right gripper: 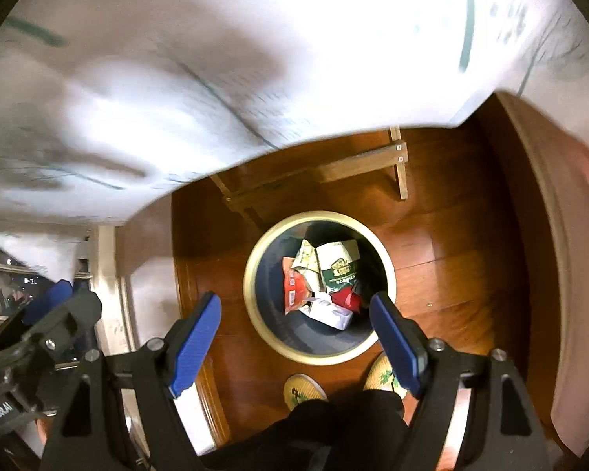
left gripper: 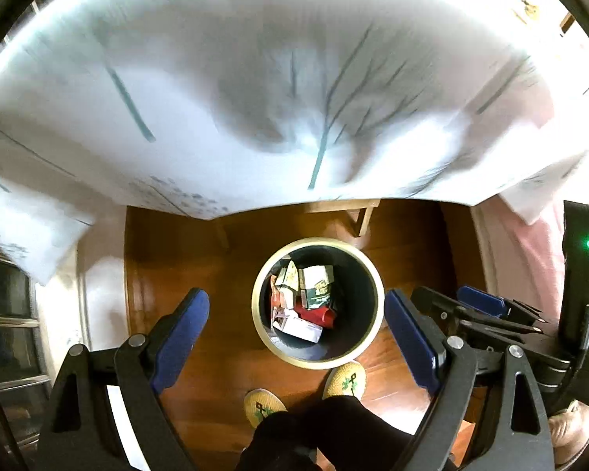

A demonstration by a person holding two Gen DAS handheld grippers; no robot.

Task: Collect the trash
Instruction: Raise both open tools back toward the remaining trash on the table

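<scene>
A round bin with a cream rim (left gripper: 377, 294) (right gripper: 251, 274) stands on the wooden floor below both grippers. It holds several crumpled cartons and wrappers (left gripper: 306, 298) (right gripper: 322, 278), white, green and red. My left gripper (left gripper: 296, 314) is open and empty, high above the bin. My right gripper (right gripper: 294, 314) is open and empty, also above the bin. The right gripper shows in the left wrist view (left gripper: 487, 306); the left gripper shows in the right wrist view (right gripper: 51, 302).
A white tablecloth with thin green lines (left gripper: 255, 78) (right gripper: 216, 59) hangs over the upper half of both views, blurred. Wooden table legs and crossbar (right gripper: 333, 172) stand behind the bin. The person's feet in yellow slippers (left gripper: 343, 380) (right gripper: 304, 390) stand beside the bin.
</scene>
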